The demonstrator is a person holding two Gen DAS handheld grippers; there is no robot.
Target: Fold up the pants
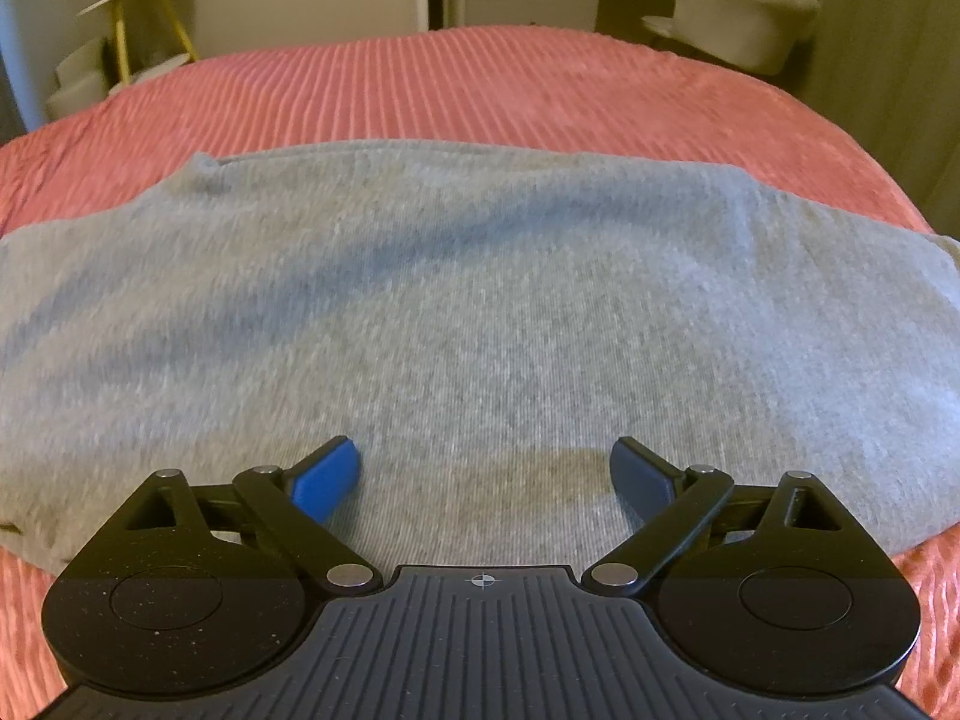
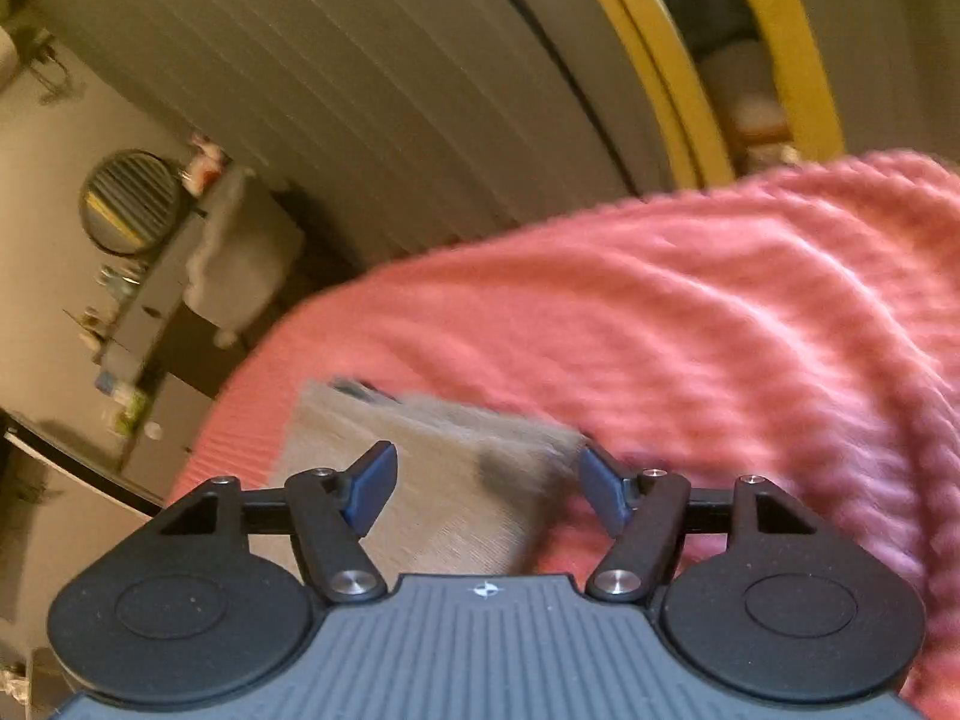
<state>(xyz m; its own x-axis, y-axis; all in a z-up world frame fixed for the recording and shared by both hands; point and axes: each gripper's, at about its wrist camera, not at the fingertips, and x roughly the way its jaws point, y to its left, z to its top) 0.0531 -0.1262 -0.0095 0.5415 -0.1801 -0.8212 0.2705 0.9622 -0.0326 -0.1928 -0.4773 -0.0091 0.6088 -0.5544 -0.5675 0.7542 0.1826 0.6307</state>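
Pants [image 1: 480, 312] lie folded into a compact grey bundle on bed [image 1: 480, 84]; left tool [image 1: 483, 468] and right tool [image 2: 486, 480] both released; folding looks nearly finished.

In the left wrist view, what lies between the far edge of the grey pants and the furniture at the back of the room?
Only the bare pink ribbed bedspread lies beyond the grey pants.

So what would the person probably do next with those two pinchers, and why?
Probably bring the right gripper down to pinch the near edge of the grey pants. The pants already lie folded in a flat block on the pink bedspread, and both grippers, the left gripper too, stand open over the cloth with nothing held, so another fold needs a grip first.
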